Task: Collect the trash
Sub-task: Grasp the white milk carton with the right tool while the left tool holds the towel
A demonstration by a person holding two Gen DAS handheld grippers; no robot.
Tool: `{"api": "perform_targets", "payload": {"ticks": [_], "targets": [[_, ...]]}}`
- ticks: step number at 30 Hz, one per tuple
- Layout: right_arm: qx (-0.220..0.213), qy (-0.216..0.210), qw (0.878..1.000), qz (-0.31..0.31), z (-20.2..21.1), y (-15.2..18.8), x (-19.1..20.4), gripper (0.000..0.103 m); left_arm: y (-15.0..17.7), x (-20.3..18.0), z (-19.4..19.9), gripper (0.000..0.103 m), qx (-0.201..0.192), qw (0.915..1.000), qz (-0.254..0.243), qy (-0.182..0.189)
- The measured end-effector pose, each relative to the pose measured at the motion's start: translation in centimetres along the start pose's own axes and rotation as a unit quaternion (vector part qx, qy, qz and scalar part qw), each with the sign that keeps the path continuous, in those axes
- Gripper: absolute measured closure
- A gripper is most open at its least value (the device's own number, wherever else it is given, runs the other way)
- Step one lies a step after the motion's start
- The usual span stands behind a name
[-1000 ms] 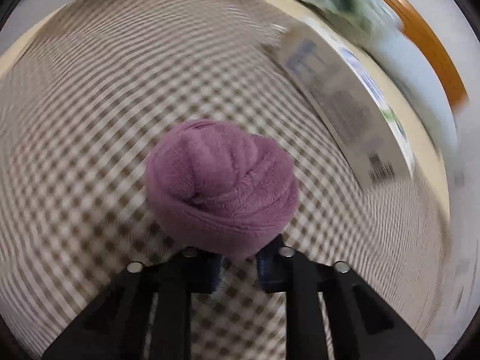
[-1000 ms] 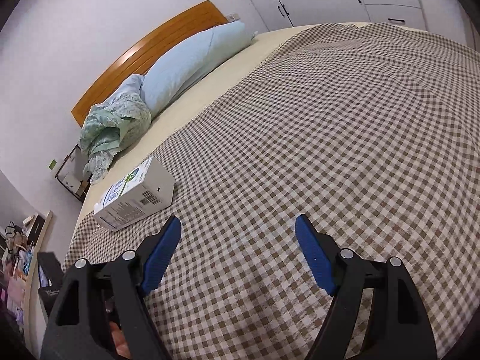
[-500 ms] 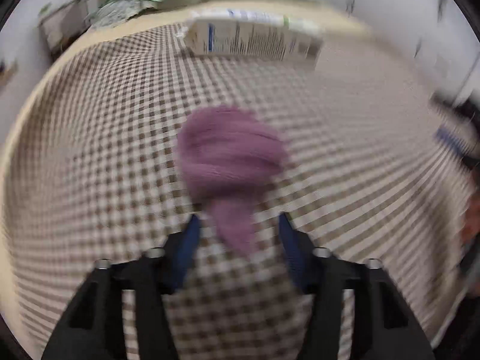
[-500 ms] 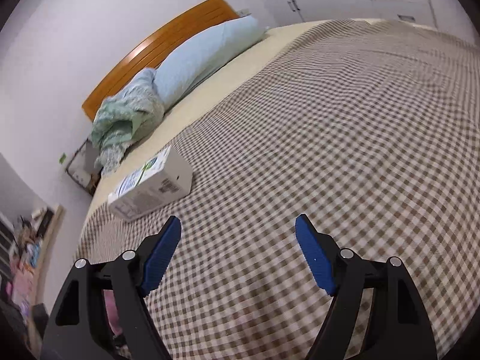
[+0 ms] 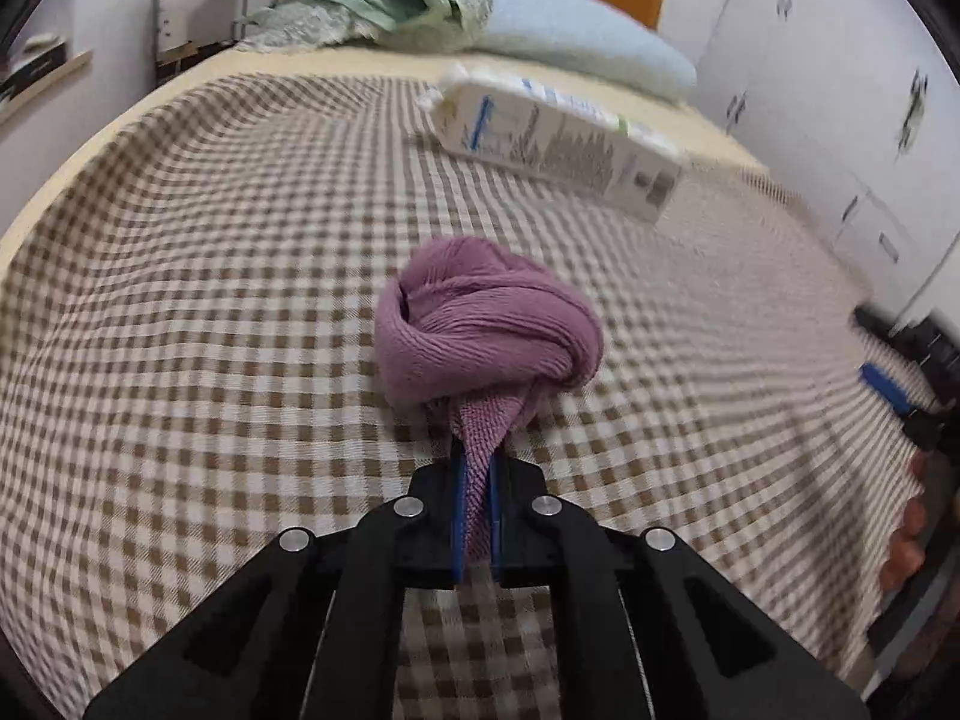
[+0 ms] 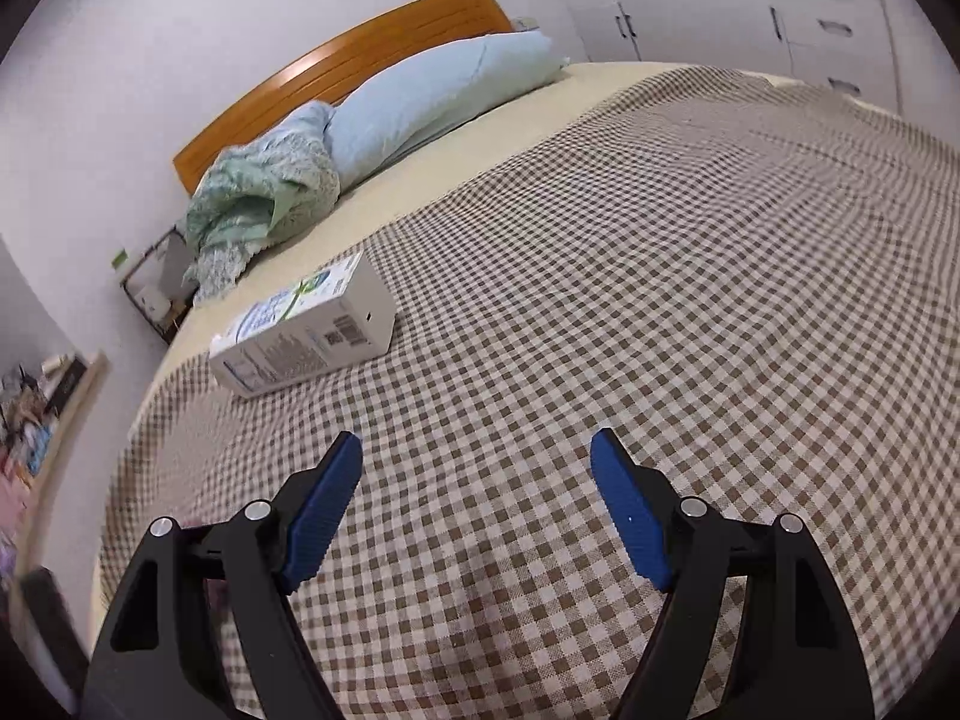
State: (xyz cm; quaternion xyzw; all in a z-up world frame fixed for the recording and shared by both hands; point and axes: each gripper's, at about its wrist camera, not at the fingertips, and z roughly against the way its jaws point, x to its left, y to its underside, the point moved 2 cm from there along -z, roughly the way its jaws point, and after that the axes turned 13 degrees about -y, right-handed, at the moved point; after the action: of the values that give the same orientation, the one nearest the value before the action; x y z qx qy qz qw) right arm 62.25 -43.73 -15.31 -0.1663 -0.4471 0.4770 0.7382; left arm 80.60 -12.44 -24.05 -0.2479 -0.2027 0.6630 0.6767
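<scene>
A rolled purple sock (image 5: 486,324) lies on the brown checked blanket (image 5: 210,300). My left gripper (image 5: 477,456) is just behind it, its jaws closing tight on the sock's loose tail, which is pinched between the blue pads. A white milk carton (image 5: 558,138) lies on its side further up the bed, near the pillows. In the right wrist view the same carton (image 6: 306,327) is ahead and to the left. My right gripper (image 6: 476,438) hovers open above the blanket (image 6: 660,240) with nothing between its fingers. One of its blue pads (image 5: 885,387) shows at the right edge of the left wrist view.
A pale blue pillow (image 6: 438,96) and a crumpled green quilt (image 6: 258,198) lie against the wooden headboard (image 6: 336,66). A bedside table (image 6: 156,288) stands left of the bed, and white wardrobes (image 6: 780,6) stand beyond its far side.
My left gripper opened around the sock's tail, then closed on it, and its view swung toward the headboard. My right gripper drifted nearer the carton, still open.
</scene>
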Motion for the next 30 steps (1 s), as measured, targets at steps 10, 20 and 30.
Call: {"api": "perform_targets", "payload": {"ticks": [10, 20, 30], "targets": [[0.033, -0.005, 0.992, 0.12, -2.9, 1.0, 4.0, 0.028, -2.6, 8.0, 6.6, 0.101, -0.037, 0.9917, 0.123, 0.004], [0.189, -0.083, 0.849, 0.486, -14.0, -10.1, 14.3, 0.015, -1.4, 14.5, 5.7, 0.101, 0.012, 0.9812, 0.193, 0.007], [0.342, -0.107, 0.851, 0.385, -29.4, -12.2, 14.0, 0.01, -1.9, 12.9, 3.9, 0.101, 0.015, 0.9856, 0.168, -0.008]]}}
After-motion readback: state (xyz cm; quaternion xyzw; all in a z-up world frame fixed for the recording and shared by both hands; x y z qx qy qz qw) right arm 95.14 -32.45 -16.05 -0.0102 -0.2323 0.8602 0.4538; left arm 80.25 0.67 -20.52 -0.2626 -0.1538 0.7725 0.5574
